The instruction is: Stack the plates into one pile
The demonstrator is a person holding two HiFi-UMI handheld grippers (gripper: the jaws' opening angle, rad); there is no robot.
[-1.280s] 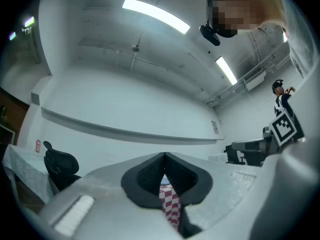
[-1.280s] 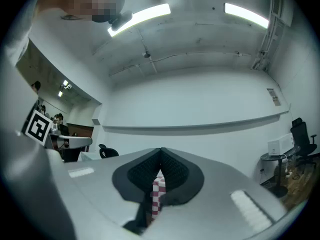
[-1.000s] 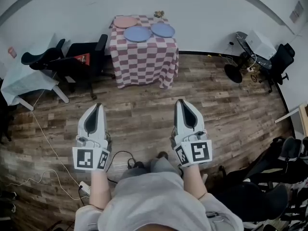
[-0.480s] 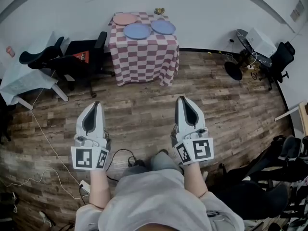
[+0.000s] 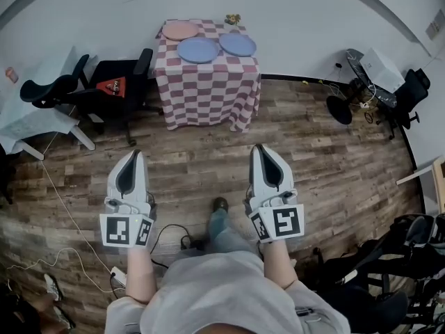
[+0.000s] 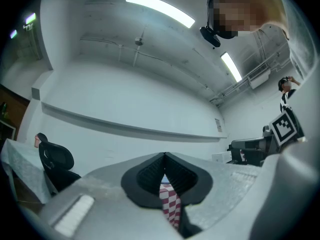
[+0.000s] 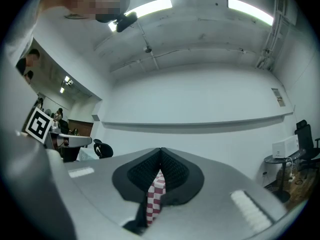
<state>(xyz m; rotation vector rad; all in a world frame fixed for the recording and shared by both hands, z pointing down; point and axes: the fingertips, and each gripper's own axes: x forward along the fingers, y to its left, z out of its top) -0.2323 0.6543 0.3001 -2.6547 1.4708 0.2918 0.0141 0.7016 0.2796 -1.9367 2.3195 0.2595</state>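
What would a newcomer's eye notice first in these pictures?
The table under a red-and-white checked cloth stands at the far wall, with three plates side by side on it: the pink plate at left, the middle blue plate, the right blue plate. Nearer, the left gripper and the right gripper point toward it, both shut and empty.

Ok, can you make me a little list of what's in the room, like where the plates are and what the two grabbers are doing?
plates: three, side by side, none on top of another
pink plate: back left of the table
blue plate: middle, nearest the front edge
other blue plate: right side
table: checked cloth, against the wall
left gripper: jaws shut, empty, over the wooden floor, well short of the table
right gripper: jaws shut, empty, beside the left one
chair: black, left of the table
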